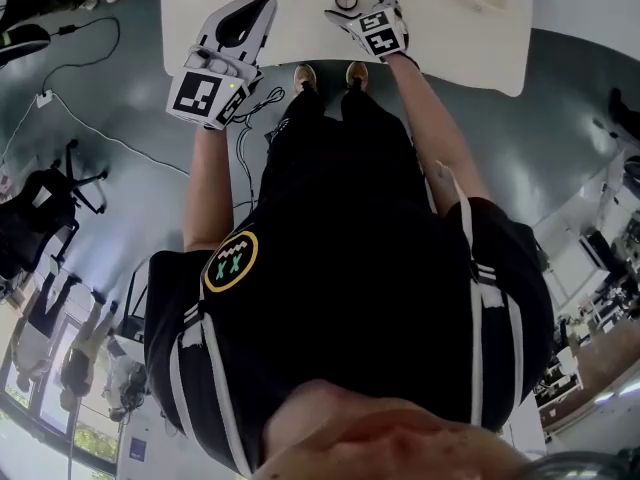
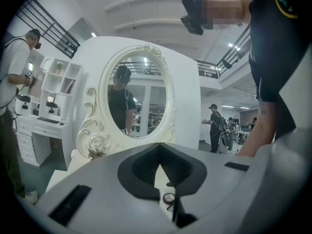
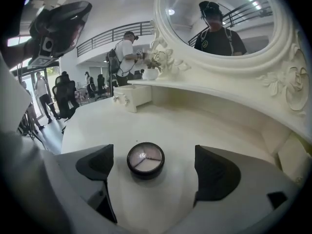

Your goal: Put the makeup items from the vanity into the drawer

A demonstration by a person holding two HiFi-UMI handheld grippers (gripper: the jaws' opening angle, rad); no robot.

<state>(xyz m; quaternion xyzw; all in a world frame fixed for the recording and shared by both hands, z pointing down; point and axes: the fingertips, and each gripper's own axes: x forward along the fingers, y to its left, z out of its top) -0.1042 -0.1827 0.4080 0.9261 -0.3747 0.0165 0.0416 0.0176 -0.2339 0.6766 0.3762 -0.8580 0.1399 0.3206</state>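
The person is standing at the white vanity (image 1: 470, 48), working on the pick-up step. The right gripper (image 3: 155, 168) is holding its jaws wide on either side of the round compact (image 3: 145, 160), which is lying flat on the tabletop, untouched. The left gripper (image 2: 161, 167) is hovering pinched together, empty. The next move is probably calling for a square close on the compact's rim before lifting.

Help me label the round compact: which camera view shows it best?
The right gripper view: the compact lies close and centred between wide-apart jaws, its three-part face plain. The head view shows it only as a tiny disc; the left gripper view catches just a small glimpse of it through a narrow gap.
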